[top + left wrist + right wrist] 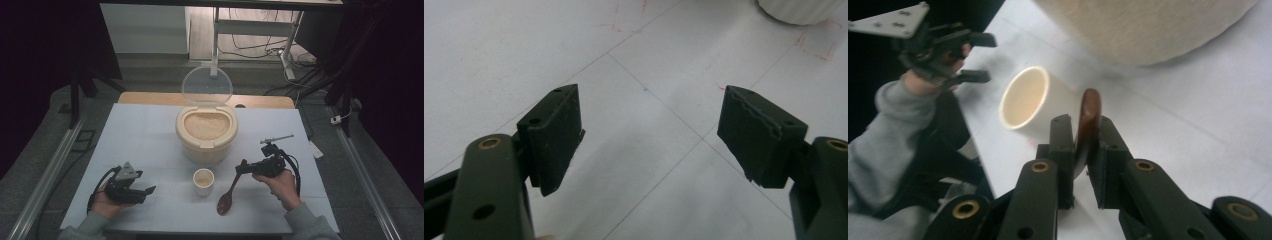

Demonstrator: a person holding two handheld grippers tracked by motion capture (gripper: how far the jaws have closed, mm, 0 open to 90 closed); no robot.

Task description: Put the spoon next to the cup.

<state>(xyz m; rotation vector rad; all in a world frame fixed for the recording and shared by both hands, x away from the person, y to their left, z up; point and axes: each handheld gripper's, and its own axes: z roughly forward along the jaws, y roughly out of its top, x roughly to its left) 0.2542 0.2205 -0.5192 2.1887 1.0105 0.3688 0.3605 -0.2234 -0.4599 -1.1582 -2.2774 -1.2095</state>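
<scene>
Right claw (245, 166) grasping a wooden spoon (227, 197); left claw (145, 191) released.

The spoon sat clamped between the right claw's jaws, bowl hanging low toward the person. The small cup (203, 181) stood just beside that claw, between both claws; the open rice container (206, 131) lay beyond it. Likely step: scooping. Next, the spoon must swing forward into the rice.

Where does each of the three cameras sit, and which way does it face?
High view: above the person's side, facing forward and down on table, rice bin, both hands.
Left gripper view: rides the open left gripper, facing bare tabletop.
Right gripper view: rides the right gripper, clamping the spoon, facing the cup.
Shared: cup, spoon, left gripper.
</scene>
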